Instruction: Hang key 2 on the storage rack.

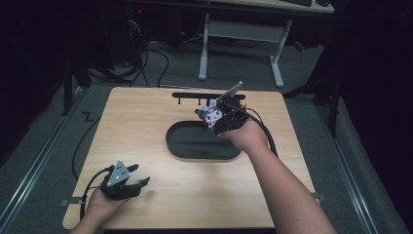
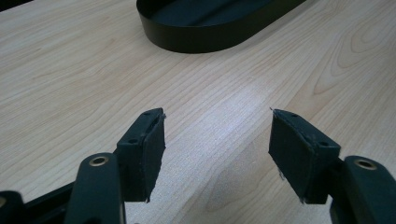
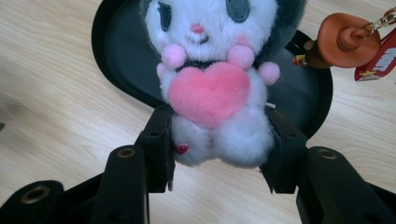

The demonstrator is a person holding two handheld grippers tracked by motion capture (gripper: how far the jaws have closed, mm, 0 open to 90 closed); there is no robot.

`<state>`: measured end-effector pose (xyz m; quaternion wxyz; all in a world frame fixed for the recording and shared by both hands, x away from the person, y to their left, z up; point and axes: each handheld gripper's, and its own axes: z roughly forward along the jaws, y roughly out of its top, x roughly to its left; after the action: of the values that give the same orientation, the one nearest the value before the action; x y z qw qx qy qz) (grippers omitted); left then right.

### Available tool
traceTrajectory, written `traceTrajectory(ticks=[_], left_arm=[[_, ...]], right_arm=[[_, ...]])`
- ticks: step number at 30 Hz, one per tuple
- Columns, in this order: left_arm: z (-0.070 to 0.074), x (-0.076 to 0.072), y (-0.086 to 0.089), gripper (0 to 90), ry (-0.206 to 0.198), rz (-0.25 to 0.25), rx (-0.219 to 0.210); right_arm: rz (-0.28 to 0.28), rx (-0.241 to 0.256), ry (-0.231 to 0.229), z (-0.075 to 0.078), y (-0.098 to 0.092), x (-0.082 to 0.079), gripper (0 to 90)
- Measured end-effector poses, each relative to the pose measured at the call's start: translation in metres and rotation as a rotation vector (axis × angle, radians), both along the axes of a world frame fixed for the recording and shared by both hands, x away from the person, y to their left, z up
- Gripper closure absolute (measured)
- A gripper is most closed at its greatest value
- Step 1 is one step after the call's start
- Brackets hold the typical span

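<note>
Nearest me, my left gripper (image 1: 127, 182) rested low on the wooden table (image 1: 146, 126), its jaws spread apart with nothing between them. Farther out, my right gripper (image 3: 218, 144) was clamped on the lower body of the plush toy (image 3: 215, 84), which I held in the air above the black oval tray (image 1: 180, 146). The toy looked light and very soft, so it would squash under the pads; I judged the round body below the pink heart the firmest place to grip. A brown charm (image 3: 348, 39) dangled beside it.
</note>
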<state>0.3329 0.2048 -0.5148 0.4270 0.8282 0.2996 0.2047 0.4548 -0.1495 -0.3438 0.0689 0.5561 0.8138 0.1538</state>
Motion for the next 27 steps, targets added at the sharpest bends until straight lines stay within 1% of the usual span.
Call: traceTrajectory(ticks=[4, 6, 10, 15, 17, 18, 22, 27], left_arm=[[0.000, 0.000, 0.000, 36.1, 0.000, 0.002, -0.002], [0.000, 0.000, 0.001, 36.1, 0.001, 0.002, -0.001], [0.000, 0.000, 0.001, 36.1, 0.001, 0.003, -0.002], [0.000, 0.001, 0.001, 36.2, 0.003, 0.002, 0.000], [0.000, 0.001, 0.001, 36.2, 0.002, 0.002, 0.002], [0.000, 0.000, 0.000, 36.2, 0.002, 0.001, 0.002], [0.000, 0.000, 0.000, 36.2, 0.006, -0.004, 0.006], [-0.001, 0.000, 0.000, 36.2, 0.007, -0.005, 0.009]], right_arm=[[-0.007, 0.004, -0.005, -0.002, 0.000, 0.005, 52.3], [-0.010, 0.001, 0.000, -0.005, -0.001, 0.006, 52.2], [-0.014, 0.009, 0.004, -0.013, -0.003, 0.009, 52.1], [-0.014, 0.019, 0.010, -0.024, -0.003, 0.009, 51.9], [-0.020, 0.024, 0.012, -0.026, -0.003, 0.008, 51.9], [-0.016, 0.029, 0.005, -0.027, -0.003, 0.008, 51.7], [-0.018, 0.028, 0.000, -0.032, -0.004, 0.008, 51.4], [-0.026, 0.037, 0.004, -0.040, -0.006, 0.009, 51.3]])
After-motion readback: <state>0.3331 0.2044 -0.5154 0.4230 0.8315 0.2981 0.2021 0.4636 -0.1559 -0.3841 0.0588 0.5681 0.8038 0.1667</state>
